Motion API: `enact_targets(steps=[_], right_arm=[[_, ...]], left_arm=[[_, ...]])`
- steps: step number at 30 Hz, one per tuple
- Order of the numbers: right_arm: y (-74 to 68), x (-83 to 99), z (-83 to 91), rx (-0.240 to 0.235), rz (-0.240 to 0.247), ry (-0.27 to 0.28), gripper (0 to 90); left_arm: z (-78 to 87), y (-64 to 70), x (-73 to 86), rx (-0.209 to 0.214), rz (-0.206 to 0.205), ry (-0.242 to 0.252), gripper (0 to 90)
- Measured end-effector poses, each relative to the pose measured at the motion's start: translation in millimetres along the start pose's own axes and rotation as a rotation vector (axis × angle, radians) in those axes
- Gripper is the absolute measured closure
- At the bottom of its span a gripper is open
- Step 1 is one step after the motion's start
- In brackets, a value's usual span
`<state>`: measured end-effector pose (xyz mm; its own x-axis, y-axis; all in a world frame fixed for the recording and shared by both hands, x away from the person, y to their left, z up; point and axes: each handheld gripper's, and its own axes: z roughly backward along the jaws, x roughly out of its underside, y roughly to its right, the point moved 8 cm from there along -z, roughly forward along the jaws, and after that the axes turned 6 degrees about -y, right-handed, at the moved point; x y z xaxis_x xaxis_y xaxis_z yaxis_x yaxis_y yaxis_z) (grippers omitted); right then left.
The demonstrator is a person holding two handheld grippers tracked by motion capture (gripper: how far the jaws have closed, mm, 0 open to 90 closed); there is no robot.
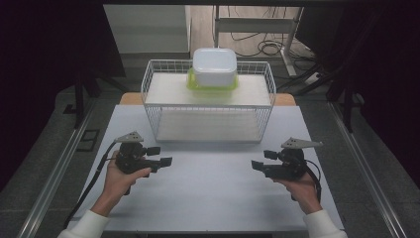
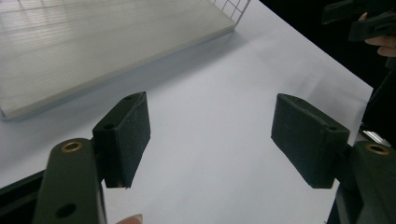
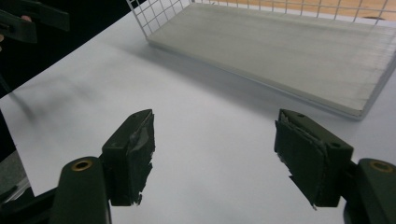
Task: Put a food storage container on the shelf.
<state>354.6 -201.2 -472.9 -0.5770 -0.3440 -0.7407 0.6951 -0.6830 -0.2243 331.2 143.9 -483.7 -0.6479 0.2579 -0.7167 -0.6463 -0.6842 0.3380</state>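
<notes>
Left gripper [image 1: 166, 155] at seven o'clock, right gripper [image 1: 258, 160] at five, both low over the table [image 1: 208, 193], jaws wide, aimed inward, holding nothing

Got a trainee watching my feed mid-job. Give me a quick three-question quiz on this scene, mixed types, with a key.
1. True or false: the white container sits on the top shelf of the wire rack.
2. Multiple choice: the left gripper is (A) shut on the lid, (B) open and holding nothing, (C) inside the rack.
3. Fill in: under the white container lies a lid coloured ____.

Key: 1 true. 2 B; the right gripper is open too, fingers apart over the white table. 3 green.
</notes>
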Motion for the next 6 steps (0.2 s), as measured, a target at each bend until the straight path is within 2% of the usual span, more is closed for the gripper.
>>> enact_targets(steps=[6], right_arm=[[2.7,5.3,-0.5,0.017,0.005,0.003,23.3]], left_arm=[[-2.4,-3.7,0.8,-0.01,0.005,-0.004,25.7]])
